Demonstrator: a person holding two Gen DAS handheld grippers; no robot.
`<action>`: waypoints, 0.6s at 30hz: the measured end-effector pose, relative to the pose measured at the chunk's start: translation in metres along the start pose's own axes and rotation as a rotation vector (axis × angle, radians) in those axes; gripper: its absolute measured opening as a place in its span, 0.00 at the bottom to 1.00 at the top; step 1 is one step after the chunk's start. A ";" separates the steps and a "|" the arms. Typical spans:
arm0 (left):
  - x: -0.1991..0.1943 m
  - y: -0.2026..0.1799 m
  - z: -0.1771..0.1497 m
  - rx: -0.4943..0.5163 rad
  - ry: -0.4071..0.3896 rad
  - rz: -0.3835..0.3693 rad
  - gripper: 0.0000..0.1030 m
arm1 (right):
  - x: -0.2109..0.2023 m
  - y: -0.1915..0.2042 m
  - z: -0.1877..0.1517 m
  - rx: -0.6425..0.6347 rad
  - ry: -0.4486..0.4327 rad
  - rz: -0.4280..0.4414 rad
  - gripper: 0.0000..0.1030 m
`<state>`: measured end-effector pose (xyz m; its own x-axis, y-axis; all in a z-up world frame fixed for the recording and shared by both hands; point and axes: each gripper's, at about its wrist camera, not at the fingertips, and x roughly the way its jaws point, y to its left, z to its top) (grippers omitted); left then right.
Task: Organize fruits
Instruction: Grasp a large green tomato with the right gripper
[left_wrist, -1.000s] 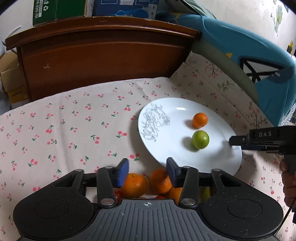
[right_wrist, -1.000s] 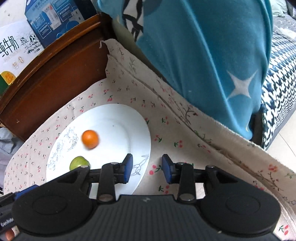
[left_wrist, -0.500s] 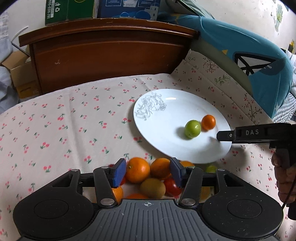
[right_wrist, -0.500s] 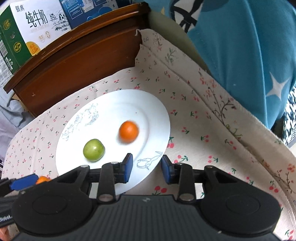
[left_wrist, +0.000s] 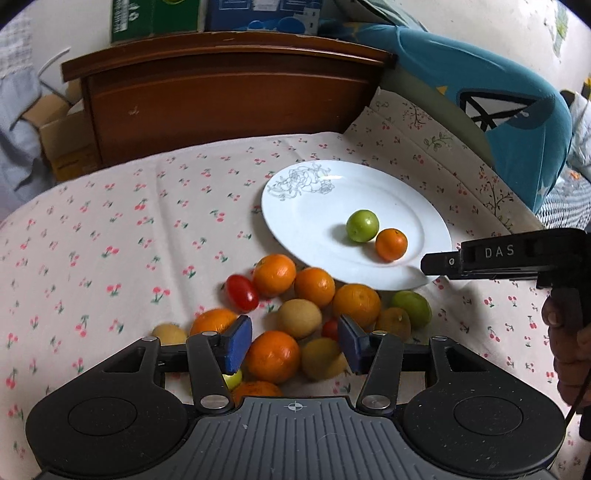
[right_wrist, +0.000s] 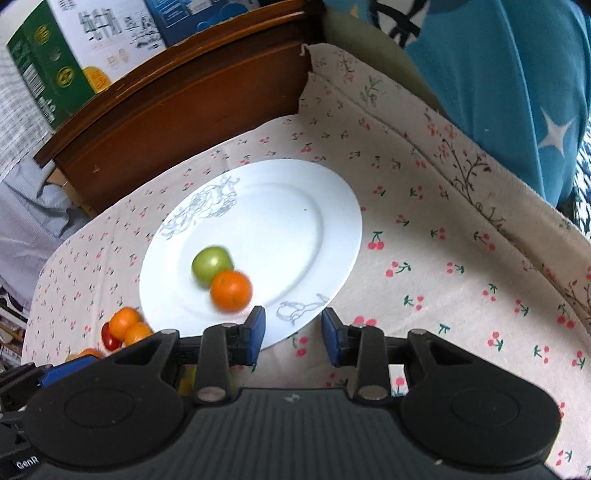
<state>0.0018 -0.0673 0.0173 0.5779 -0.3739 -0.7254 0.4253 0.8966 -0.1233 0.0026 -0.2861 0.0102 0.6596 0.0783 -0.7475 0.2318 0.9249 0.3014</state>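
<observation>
Just short of the white plate (left_wrist: 291, 206), my left tool (left_wrist: 293, 345) hangs part-open and empty over the fruit pile (left_wrist: 314, 314), nearer it than my right tool (right_wrist: 291, 334), also part-open, gripping nothing.

left claw (left_wrist: 293, 343): tilted downward, blue pads (left_wrist: 236, 343) apart, nothing clamped between them | right claw (right_wrist: 291, 334): tilted downward, pads (right_wrist: 255, 334) narrowly apart, nothing gripped, seen side-on in left view (left_wrist: 480, 258) | right hand (left_wrist: 569, 332): wrapped around the claw's black handle, at frame's right edge
</observation>
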 end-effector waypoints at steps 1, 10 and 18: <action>-0.002 0.001 -0.001 -0.007 -0.002 -0.002 0.48 | -0.002 0.001 -0.002 0.004 0.002 0.013 0.33; -0.026 0.005 -0.012 -0.040 -0.021 -0.013 0.48 | -0.009 0.017 -0.015 -0.004 0.021 0.138 0.33; -0.041 0.014 -0.021 -0.050 -0.021 0.003 0.48 | -0.004 0.022 -0.023 -0.014 0.050 0.169 0.26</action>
<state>-0.0309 -0.0345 0.0315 0.5937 -0.3757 -0.7117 0.3889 0.9082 -0.1550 -0.0111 -0.2577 0.0057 0.6518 0.2510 -0.7157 0.1105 0.9021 0.4170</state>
